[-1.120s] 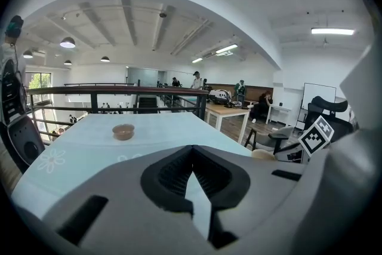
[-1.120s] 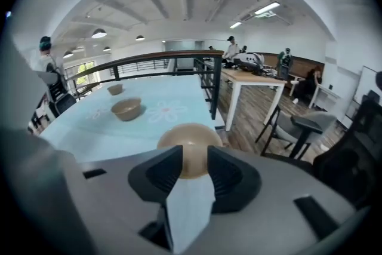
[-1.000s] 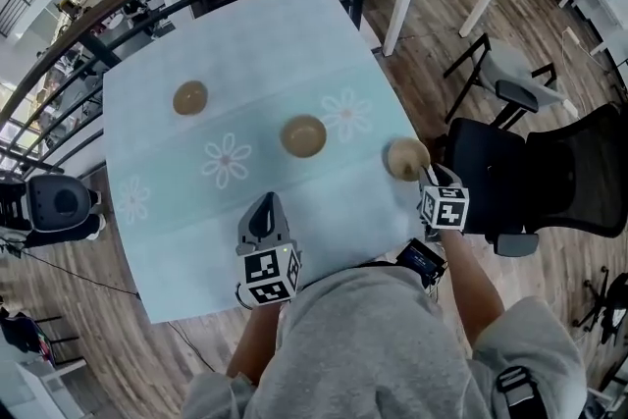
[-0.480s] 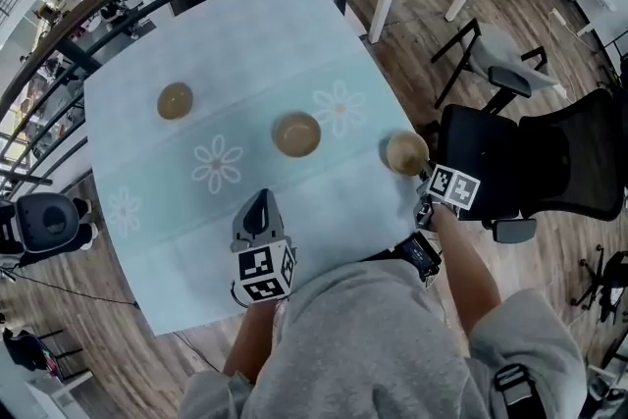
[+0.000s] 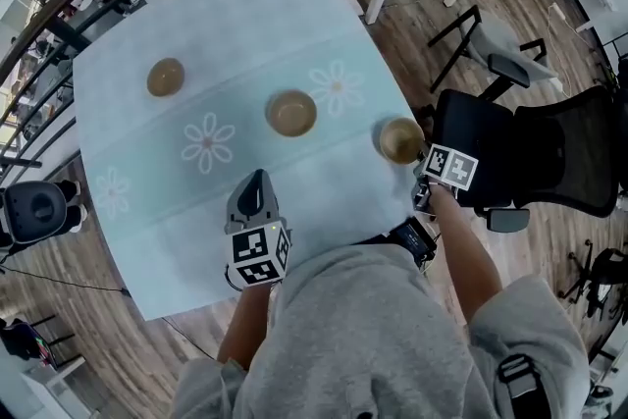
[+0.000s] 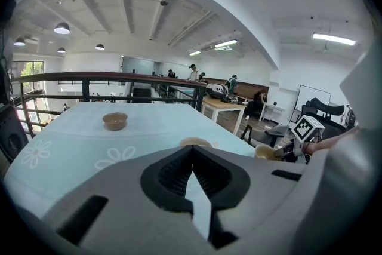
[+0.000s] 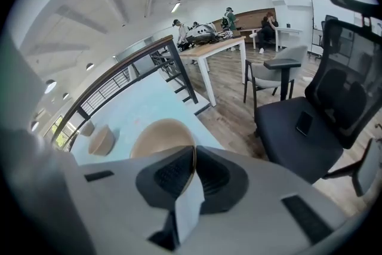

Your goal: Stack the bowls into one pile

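Right gripper view is showing the right hand-held gripper (image 7: pixel 192 159) pinching the near rim of the nearest bowl (image 7: pixel 160 135), its jaws pressing onto that thin wall with only a small bite. That bite is looking like the main risk: the bowl is being held by one spot on its rim, so it is likely to tip or swing when carried, and a shallow pinch could be slipping off. Whether the bowl is resting on the cloth or raised off it, I cannot tell.

This bowl is lying right at the right-hand edge of the table (image 5: pixel 245 25), with the wooden floor (image 5: pixel 412 25) and a black office chair (image 5: pixel 491 147) just beyond. A lost grip here could be sending it over the edge instead of back onto the table. The middle bowl (image 5: pixel 291 113) is sitting well apart toward the table's centre and the far bowl (image 5: pixel 166 77) farther left again, so a tilted bowl coming down on either could be knocking it aside rather than nesting.

As for pose, the right forearm is reaching forward and out to the right, the marker cube (image 5: pixel 449 167) facing up, the jaws pointing at the bowl from its near side. The left hand-held gripper (image 6: pixel 192 155) is hovering over the near part of the table, close to the body, aiming forward toward the bowls, its jaws pressed together on nothing
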{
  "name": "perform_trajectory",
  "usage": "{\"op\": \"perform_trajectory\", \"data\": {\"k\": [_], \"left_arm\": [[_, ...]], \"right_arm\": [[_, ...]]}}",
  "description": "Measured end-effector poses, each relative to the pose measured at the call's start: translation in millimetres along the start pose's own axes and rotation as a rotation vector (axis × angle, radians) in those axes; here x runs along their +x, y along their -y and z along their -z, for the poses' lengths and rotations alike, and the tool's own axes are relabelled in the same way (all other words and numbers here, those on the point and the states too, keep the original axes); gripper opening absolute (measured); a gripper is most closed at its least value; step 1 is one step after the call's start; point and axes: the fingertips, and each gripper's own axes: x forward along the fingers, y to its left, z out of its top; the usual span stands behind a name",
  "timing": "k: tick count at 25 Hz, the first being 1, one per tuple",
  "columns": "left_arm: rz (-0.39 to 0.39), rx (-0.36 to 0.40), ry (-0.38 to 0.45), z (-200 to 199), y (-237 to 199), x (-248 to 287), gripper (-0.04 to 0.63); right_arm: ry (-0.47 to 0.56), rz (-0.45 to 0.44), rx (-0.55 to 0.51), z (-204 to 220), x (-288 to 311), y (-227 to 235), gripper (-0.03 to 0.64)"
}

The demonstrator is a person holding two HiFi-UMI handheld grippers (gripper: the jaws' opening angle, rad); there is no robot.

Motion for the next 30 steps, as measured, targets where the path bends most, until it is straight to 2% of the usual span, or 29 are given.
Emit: {"op": "perform_trajectory", "data": {"k": [7,15,24,30], "left_arm": [[0.014,0.001,-0.009,5.6,10.3,3.1,0.017],[-0.003,-0.013,-0.004,9.5,8.3,1.0,0.017],[-0.007,-0.029,-0.007,13.9,6.1,-0.9,0.017],[-0.012,-0.025,-0.006,11.2,2.8,-2.5,0.017]], "right_arm": [[-0.027,-0.032,-0.039,-4.7,-2.1,-19.7,0.035],[-0.046,-0.148,-0.01,-11.1,-2.5,-68.2,0.035],[-0.052,-0.29,-0.016,-28.7,4.4,-165.3,0.035],[-0.077,-0.348,-0.045,-33.5,12.5,-221.4,0.035]]}}
